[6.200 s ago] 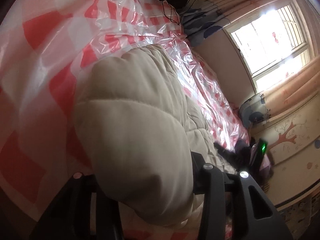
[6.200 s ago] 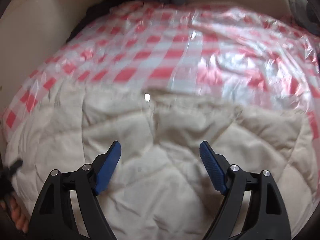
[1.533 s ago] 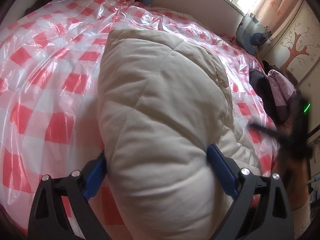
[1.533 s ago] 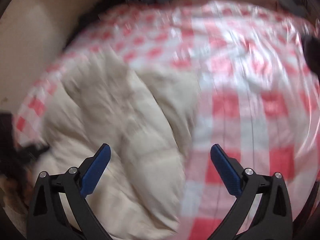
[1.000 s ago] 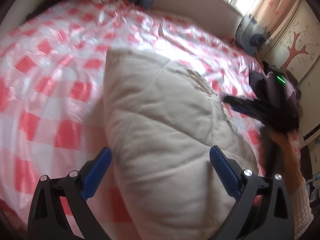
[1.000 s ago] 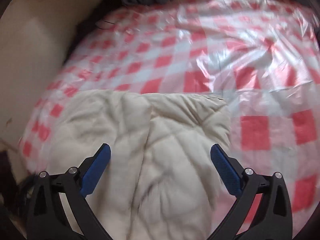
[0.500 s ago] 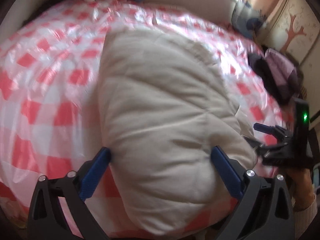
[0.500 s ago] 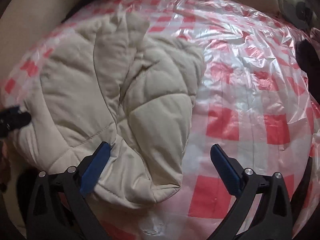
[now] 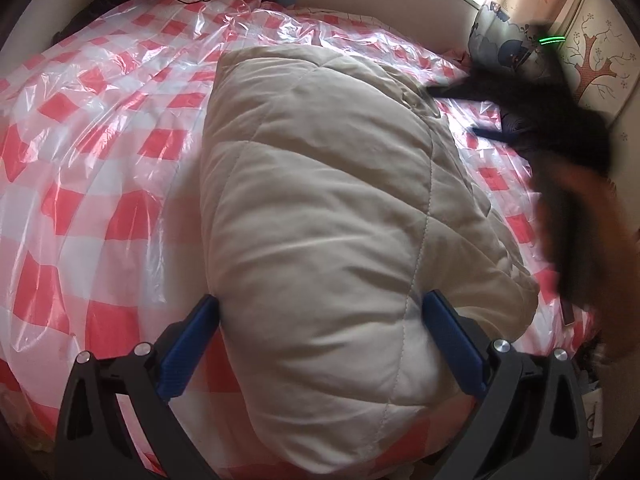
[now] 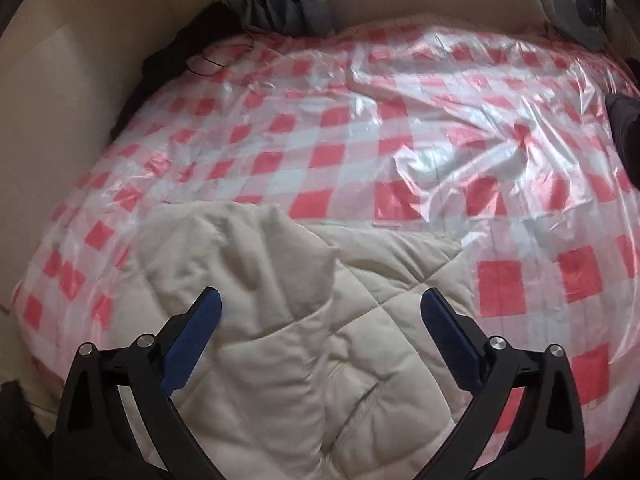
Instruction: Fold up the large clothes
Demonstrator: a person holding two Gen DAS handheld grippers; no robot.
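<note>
Left gripper [image 9: 320, 336] spread wide around folded quilted coat [image 9: 320, 208]; blurred right gripper [image 9: 472, 110] seen only here. Right gripper [image 10: 320, 320] spread wide above coat [image 10: 312, 352]. No writing legible.

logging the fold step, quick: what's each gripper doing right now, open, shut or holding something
Left gripper: open, jaws spread either side of the folded beige padded coat, not clamped.
Right gripper: open, holding nothing, over the coat.

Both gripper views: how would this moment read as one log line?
task: fold large clothes | quilted cream coat: folded bundle on checked plastic sheet | left gripper: open, straddling coat | right gripper: open above coat
</note>
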